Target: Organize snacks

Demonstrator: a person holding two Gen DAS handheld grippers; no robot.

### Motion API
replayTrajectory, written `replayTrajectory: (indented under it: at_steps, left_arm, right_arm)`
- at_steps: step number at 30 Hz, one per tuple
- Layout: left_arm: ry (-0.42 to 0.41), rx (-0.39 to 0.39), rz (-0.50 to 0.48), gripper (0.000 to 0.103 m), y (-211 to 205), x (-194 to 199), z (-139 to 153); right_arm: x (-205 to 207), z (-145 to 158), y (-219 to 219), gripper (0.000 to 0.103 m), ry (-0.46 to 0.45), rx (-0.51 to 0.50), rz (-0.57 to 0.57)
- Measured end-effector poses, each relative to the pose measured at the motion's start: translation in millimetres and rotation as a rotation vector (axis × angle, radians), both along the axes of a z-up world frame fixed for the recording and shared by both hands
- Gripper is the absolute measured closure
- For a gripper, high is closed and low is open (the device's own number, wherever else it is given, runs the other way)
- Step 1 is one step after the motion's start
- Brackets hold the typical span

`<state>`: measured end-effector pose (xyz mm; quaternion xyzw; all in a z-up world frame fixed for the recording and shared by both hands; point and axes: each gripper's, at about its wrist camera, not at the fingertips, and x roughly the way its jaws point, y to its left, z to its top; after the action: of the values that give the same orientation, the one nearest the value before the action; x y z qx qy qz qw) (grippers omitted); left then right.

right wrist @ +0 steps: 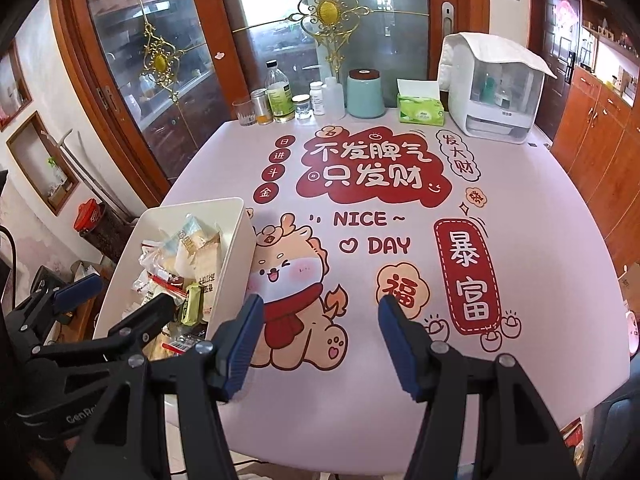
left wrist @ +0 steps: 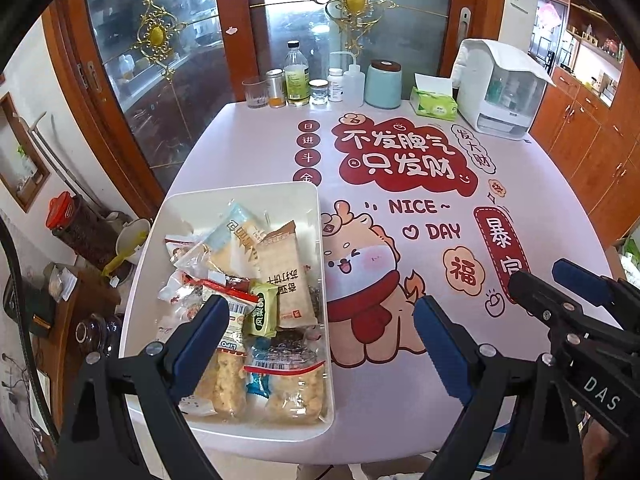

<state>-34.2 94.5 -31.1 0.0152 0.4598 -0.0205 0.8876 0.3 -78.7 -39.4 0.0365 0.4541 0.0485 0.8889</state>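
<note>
with my left gripper (left wrist: 320,344) and right gripper (right wrist: 320,344) both open and empty, i should lower the left over the bin (left wrist: 240,194) and pinch one snack packet (left wrist: 262,310) cleanly.

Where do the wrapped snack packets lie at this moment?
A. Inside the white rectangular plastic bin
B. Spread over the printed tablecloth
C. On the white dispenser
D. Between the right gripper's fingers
A: the wrapped snack packets all lie piled inside the white rectangular plastic bin, at the table's left side.

Right gripper (right wrist: 318,334) hangs open and empty over the printed table cover (right wrist: 400,380). White bin (right wrist: 236,236) of wrapped snacks (right wrist: 192,264) stands at its left, left gripper (right wrist: 120,300) above it.
</note>
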Motion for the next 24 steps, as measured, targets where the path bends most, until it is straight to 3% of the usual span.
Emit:
replayTrajectory:
  at_steps: [24]
  left_arm:
    - [0.015,-0.008,0.013,0.01,11.3,3.0,-3.4]
  right_arm:
    - [4.3,-1.1,13.0,0.043,0.007,-0.005,0.006]
